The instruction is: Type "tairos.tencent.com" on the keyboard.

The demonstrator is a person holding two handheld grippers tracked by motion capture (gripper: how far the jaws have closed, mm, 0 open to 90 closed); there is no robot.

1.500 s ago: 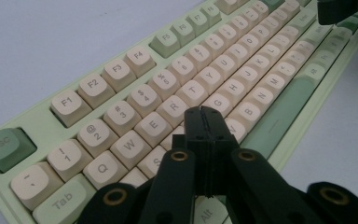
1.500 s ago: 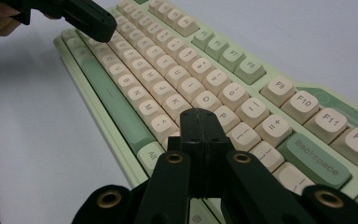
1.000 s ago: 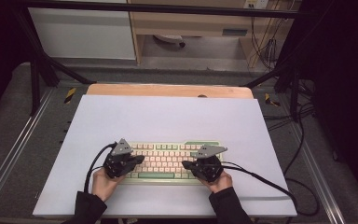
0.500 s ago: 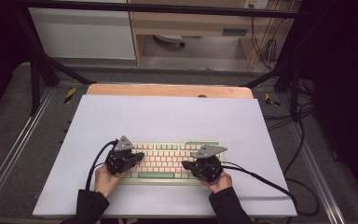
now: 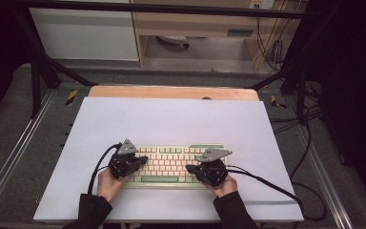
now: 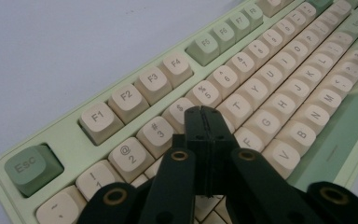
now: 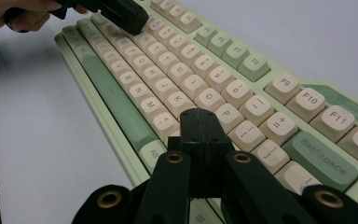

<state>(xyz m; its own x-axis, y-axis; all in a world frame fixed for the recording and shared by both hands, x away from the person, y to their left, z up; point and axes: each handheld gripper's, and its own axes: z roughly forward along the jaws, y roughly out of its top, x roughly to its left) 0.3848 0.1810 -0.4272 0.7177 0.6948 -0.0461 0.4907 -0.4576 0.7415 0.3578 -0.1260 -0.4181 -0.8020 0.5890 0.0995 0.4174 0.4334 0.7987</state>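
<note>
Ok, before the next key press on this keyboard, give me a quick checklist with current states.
1. Left gripper jaws shut for poking: ok.
2. Right gripper jaws shut: ok.
3. Keyboard flat on the white tabletop, square to the person: ok.
4. Left tip over the number and upper letter rows: ok.
5. Right tip near the P key; exact key below it: cannot tell.
6. Either tip already touching a key: cannot tell.

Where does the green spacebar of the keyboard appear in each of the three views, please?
High view: the spacebar lies in the keyboard's nearest row, between the two tongs.
Left gripper view: at the right edge, just past the B, N and M keys.
Right gripper view: a long green bar left of centre.
Shared landmark: the letter row beside the spacebar.
</note>
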